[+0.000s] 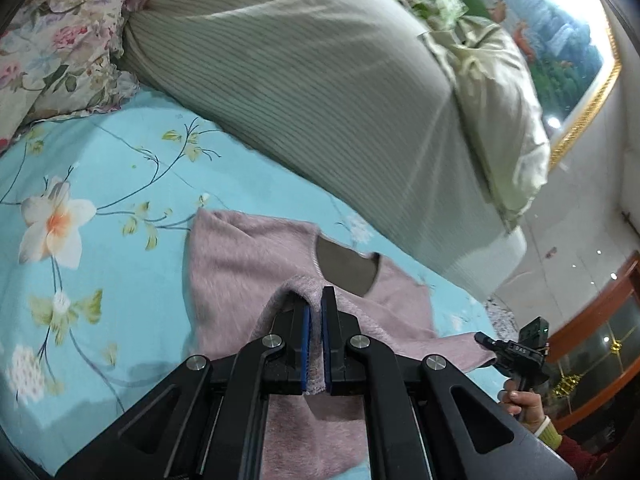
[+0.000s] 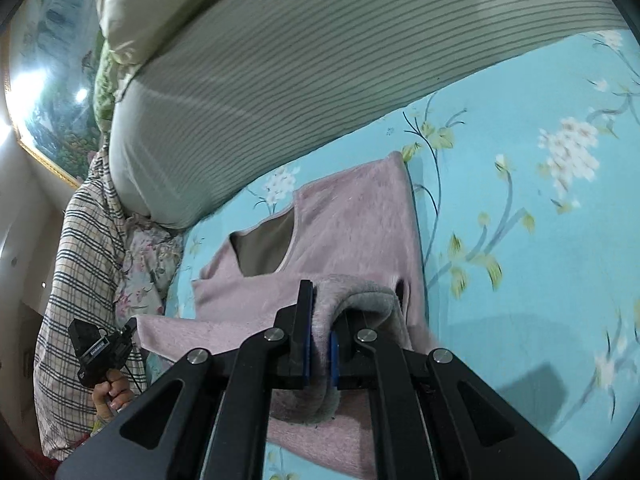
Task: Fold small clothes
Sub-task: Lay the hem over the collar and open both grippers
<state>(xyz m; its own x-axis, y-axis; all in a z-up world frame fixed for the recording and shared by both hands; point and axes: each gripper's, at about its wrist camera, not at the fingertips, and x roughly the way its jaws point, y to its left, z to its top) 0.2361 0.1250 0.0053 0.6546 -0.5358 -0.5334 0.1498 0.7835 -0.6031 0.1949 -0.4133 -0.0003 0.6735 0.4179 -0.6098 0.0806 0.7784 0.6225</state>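
A small fuzzy pink sweater lies on the turquoise floral bedsheet, neckline toward the big pillow. My left gripper is shut on a raised fold of its pink fabric. My right gripper is shut on another bunched fold of the sweater, whose grey inner side shows there. In the left wrist view the right gripper shows at the sweater's right edge. In the right wrist view the left gripper shows at its left edge.
A large striped grey-green pillow lies right behind the sweater. A floral pillow and a plaid cloth sit beside it. A framed landscape painting hangs on the wall. The sheet extends past the sweater.
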